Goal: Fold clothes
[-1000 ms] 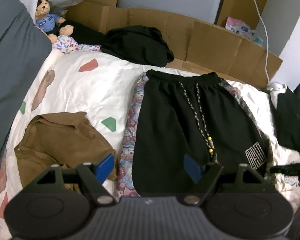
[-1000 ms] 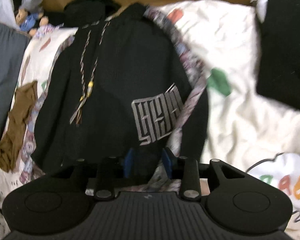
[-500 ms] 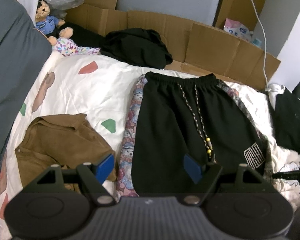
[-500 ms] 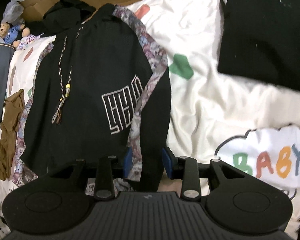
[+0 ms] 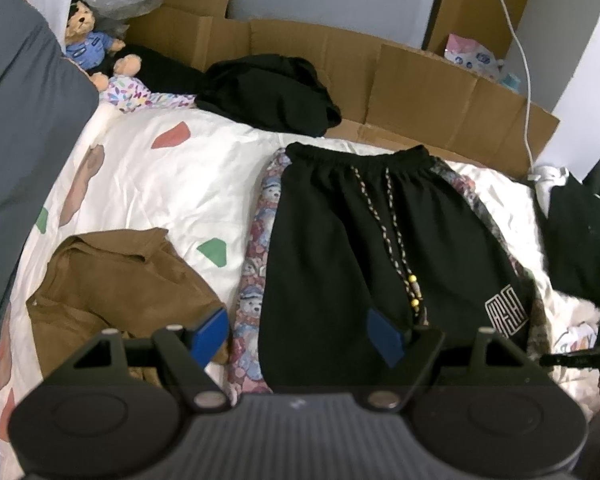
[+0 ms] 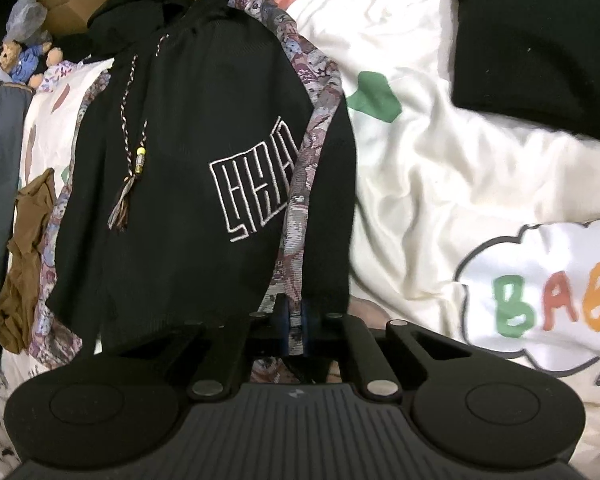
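While the right gripper (image 6: 295, 322) has its blue pads pinched together on the hem of the black shorts (image 6: 204, 160), right at the patterned side stripe (image 6: 304, 168), the left gripper (image 5: 298, 334) just hangs above the other hem corner with its jaws spread wide and nothing between them. So one side is clamped on fabric, the other is empty.

Those shorts lie flat on the white printed duvet (image 5: 160, 176), waistband toward the far cardboard, hems toward the grippers. A braided drawstring (image 5: 392, 236) with yellow beads runs down the front, and a white outlined logo (image 6: 256, 188) sits near the held corner. Underneath pokes out a bear-print lining or second layer (image 5: 256, 264) along the left edge; hard to say which.

Stuff crowding the area: a crumpled brown shirt (image 5: 116, 280) is just beside the left gripper's left finger, close to the shorts' edge. On the right side a dark garment (image 6: 540, 40) lies on the duvet, well apart from the shorts, with a "BABY" cloud print (image 6: 548, 304) nearer the right gripper. Farther back, a black clothes heap (image 5: 268, 96) rests against the cardboard wall (image 5: 420, 80), a teddy bear in blue (image 5: 90, 40) sits in the far left corner, and a white cable (image 5: 520, 60) dangles down at the right.
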Motion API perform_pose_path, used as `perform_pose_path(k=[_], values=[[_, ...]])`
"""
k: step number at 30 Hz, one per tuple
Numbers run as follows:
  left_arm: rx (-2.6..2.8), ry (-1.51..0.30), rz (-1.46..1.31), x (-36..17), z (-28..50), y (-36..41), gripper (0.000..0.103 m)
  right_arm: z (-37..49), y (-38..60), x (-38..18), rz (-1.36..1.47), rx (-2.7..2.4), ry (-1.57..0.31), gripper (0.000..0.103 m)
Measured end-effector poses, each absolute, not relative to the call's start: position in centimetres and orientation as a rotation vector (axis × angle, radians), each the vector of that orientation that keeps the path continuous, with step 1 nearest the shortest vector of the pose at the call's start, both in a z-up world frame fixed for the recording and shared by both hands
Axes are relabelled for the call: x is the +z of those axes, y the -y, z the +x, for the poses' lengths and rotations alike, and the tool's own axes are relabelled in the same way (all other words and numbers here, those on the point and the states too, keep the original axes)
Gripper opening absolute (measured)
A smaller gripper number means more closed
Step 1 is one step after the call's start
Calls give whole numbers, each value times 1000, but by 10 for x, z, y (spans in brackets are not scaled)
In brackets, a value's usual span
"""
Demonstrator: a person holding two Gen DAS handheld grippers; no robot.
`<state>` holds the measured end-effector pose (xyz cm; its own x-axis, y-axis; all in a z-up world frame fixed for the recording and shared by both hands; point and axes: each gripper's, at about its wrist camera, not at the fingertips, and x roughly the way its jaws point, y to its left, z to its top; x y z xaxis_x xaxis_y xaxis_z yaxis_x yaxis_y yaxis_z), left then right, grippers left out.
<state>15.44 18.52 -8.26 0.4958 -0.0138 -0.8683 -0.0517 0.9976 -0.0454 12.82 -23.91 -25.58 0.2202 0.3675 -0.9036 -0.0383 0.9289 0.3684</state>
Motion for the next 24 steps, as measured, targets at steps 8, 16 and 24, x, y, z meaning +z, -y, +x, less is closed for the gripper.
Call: perform_pose_path(k=[8,16,24], values=[[1,-1035,-84,-76,151,-179,79,122,278,-228,189,198,-1316,5],[-12,-1057,-85,-82,152,-167,79,122,309,-219,105,137,-1308,5],[-50,-1117,-51,-104,155,-138,79,127,318,-237,82,103,-1323,5]])
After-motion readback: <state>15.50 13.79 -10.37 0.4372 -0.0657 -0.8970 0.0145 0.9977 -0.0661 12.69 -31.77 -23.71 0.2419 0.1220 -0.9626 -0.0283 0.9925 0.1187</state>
